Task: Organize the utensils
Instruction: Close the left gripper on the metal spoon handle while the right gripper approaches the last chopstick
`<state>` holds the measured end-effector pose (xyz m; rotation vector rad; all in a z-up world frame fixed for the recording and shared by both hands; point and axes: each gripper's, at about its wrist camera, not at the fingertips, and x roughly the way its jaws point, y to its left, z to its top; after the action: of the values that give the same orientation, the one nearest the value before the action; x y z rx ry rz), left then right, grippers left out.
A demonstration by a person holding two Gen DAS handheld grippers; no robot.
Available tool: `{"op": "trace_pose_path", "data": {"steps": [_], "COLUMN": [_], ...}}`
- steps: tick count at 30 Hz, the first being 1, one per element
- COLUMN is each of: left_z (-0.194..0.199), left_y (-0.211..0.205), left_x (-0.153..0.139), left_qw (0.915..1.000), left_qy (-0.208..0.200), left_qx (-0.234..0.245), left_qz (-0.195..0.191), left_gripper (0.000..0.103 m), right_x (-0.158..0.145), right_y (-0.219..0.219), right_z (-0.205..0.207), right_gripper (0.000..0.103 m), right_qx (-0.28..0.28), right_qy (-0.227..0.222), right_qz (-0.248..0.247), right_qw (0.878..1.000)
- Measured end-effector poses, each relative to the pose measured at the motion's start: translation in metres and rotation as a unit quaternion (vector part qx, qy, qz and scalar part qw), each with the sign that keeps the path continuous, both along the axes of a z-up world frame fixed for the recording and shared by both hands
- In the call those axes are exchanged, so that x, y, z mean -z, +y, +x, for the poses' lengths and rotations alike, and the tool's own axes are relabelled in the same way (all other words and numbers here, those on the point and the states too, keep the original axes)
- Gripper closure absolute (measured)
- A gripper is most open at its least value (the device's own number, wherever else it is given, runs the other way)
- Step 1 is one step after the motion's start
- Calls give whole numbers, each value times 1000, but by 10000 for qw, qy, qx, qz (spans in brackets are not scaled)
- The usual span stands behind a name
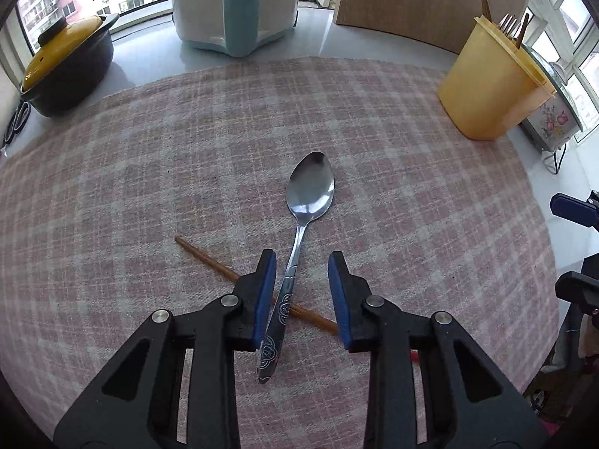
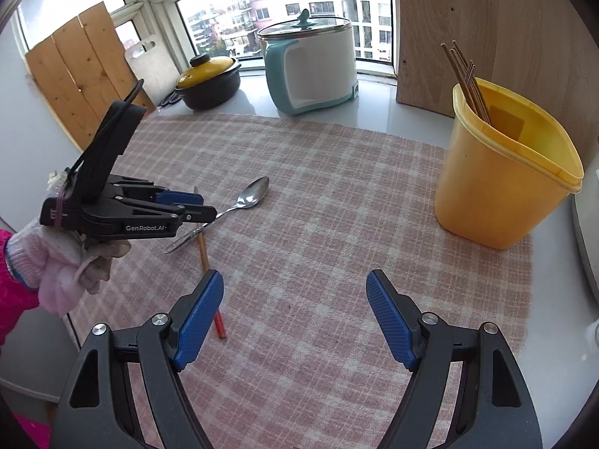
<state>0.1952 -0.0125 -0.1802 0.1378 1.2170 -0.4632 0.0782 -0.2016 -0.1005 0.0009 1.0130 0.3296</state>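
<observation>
A steel spoon [image 1: 310, 187] [image 2: 254, 192] lies on the pink checked cloth [image 1: 149, 149], its patterned handle crossing over a brown chopstick [image 1: 206, 258] [image 2: 204, 252]. My left gripper [image 1: 302, 262] [image 2: 204, 205] points down over the handle. The handle lies between its jaws against the left pad, with a gap to the right pad. A gloved hand [image 2: 63, 262] holds this gripper. My right gripper [image 2: 295, 277] hovers open above bare cloth with nothing between its fingers. A yellow utensil holder [image 1: 490, 86] [image 2: 501, 187] at the right holds chopsticks [image 2: 468, 75] and forks [image 1: 509, 24].
A black pot with a yellow lid [image 1: 67, 63] [image 2: 209, 78] and a teal-and-white cooker [image 1: 236, 3] [image 2: 310, 71] stand at the back by the window. A wooden board [image 2: 486, 18] leans behind the holder. Scissors [image 1: 17, 119] lie at the far left.
</observation>
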Motion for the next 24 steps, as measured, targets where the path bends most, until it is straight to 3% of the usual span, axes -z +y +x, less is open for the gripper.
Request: {"op": "trace_pose_path", "data": {"steps": [11, 14, 24], "left_z": [11, 13, 16], "left_y": [-13, -17, 1], "left_x": [21, 22, 20], "left_qw": [9989, 9983, 10000], "left_qy": [55, -36, -21], "left_qx": [330, 388, -70], "left_qz": [323, 436, 5], "left_gripper": [85, 93, 99], "right_x": [17, 20, 34], "right_y": [20, 24, 49], "right_z": [-8, -8, -2], "right_gripper": [25, 25, 28], "right_qx": [88, 111, -224], "right_qy": [141, 184, 360], "right_qz": [-133, -145, -284], "right_qw": [9998, 9997, 9987]}}
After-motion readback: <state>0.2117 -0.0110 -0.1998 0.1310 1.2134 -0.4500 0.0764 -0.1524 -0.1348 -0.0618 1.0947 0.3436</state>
